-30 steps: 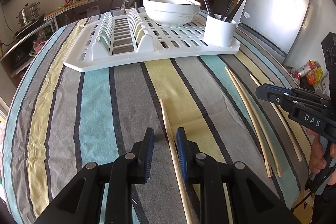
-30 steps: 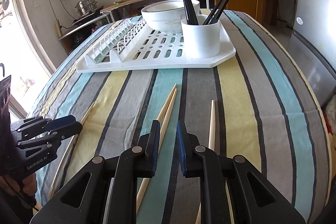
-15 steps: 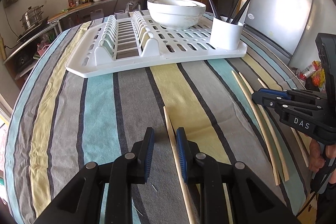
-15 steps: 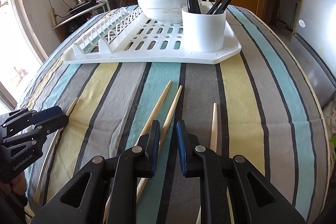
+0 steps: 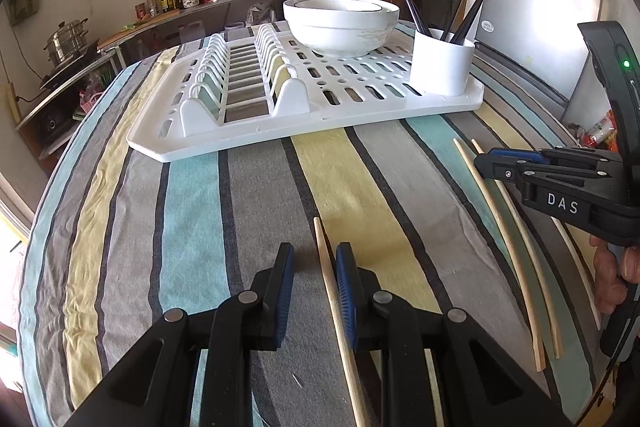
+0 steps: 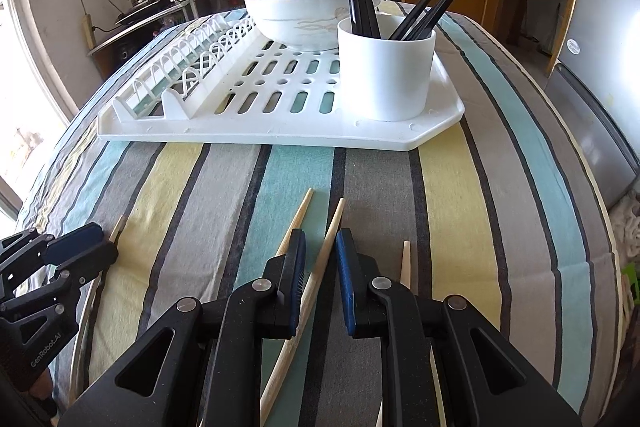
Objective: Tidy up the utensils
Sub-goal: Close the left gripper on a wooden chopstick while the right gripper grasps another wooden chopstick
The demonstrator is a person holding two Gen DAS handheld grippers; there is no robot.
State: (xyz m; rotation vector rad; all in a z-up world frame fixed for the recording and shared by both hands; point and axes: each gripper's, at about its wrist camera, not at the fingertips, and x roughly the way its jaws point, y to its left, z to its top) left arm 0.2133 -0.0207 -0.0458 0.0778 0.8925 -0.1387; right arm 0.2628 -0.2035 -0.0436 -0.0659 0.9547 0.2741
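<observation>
Four wooden chopsticks lie loose on the striped surface (image 6: 460, 187). One (image 5: 332, 291) lies between our left gripper's (image 5: 314, 267) parted jaws, hard against the right pad; another (image 6: 320, 267) lies between our right gripper's (image 6: 320, 259) parted jaws, neither clamped yet. We risk pinching cloth, rolling a stick away, or snagging its neighbour (image 6: 294, 223). The cup (image 6: 386, 67) sits on the rack (image 6: 436, 131).

Rack (image 5: 248, 131) at bench (image 5: 192, 211) far edge; bowl (image 5: 340, 23) and cup (image 5: 442, 67) on it, cup right. Loose chopsticks (image 6: 328, 247) lie near edge.
</observation>
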